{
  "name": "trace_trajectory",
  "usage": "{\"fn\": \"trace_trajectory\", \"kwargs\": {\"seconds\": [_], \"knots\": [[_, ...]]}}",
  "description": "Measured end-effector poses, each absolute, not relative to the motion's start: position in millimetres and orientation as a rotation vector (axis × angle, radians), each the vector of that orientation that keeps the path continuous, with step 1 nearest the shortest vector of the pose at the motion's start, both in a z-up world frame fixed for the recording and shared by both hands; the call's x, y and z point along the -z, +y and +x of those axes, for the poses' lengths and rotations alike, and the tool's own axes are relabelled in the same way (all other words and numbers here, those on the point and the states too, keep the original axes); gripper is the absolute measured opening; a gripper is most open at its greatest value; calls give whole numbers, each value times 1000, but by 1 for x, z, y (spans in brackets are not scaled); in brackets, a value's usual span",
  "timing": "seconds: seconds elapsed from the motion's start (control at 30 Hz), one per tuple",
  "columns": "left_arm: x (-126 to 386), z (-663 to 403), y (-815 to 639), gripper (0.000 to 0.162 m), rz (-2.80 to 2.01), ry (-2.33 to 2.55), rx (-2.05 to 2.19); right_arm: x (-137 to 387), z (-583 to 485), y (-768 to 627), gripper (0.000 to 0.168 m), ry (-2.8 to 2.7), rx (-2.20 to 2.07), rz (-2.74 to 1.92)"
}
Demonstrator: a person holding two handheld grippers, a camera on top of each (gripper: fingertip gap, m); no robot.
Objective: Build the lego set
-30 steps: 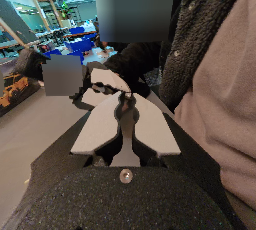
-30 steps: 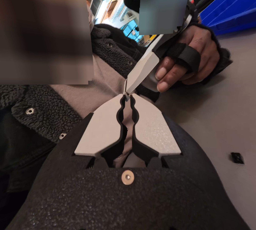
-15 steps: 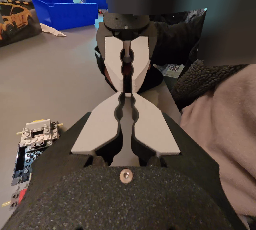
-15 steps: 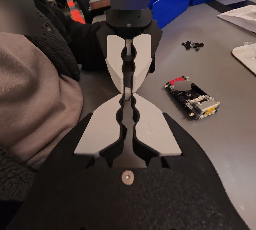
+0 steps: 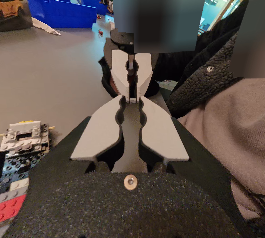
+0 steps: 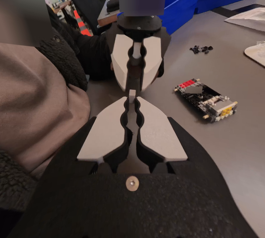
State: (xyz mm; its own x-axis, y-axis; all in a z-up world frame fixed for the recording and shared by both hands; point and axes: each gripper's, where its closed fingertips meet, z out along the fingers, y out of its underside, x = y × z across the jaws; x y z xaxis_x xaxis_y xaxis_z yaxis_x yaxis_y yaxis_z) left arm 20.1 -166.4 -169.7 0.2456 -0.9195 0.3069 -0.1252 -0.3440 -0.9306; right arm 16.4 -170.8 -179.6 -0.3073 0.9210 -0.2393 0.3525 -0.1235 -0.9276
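Note:
The two grippers face each other tip to tip just above the grey table. My right gripper [image 6: 131, 100] is shut on a small grey lego piece [image 6: 132, 94], which sticks out past its tips. My left gripper [image 5: 131, 100] is open, its tips either side of the same piece [image 5: 132, 100] without clamping it. The right gripper also shows in the left wrist view [image 5: 132, 97], and the left gripper in the right wrist view [image 6: 133, 88]. The part-built lego car chassis [image 6: 205, 99], black and grey with red and yellow parts, lies flat on the table beside the grippers [image 5: 24, 138].
Blue bins [image 5: 61, 12] [image 6: 186, 6] stand at the back. A box showing an orange car [image 5: 10, 4] and white paper [image 5: 44, 27] are at the far left. Small black pieces [image 6: 201, 49], a white tray [image 6: 256, 54] and a bag [image 6: 249, 19] lie beyond the chassis. The person's torso [image 5: 222, 130] is close. Left and right tips are no more than a few centimetres apart.
My left gripper's jaws have opened and let go of the small grey piece. The right gripper still holds it. Both grippers have turned to point level over the table.

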Motion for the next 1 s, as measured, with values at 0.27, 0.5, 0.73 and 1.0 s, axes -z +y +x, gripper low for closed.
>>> {"fn": "trace_trajectory", "kwargs": {"seconds": [0.27, 0.5, 0.73, 1.0], "knots": [[244, -5, -148, 20, -2068, 1054, 873, 172, 27, -139, 6, -1334, -1610, -1534], [265, -4, -141, 18, -2147, 1077, 729, 170, 31, -126, 6, -1241, -1635, -1514], [278, 2, -141, 18, -2195, 1140, 628, 164, 36, -122, 6, -1199, -1665, -1481], [280, 2, -139, 17, -2193, 1180, 537, 162, 37, -122, 6, -1191, -1685, -1469]]}}
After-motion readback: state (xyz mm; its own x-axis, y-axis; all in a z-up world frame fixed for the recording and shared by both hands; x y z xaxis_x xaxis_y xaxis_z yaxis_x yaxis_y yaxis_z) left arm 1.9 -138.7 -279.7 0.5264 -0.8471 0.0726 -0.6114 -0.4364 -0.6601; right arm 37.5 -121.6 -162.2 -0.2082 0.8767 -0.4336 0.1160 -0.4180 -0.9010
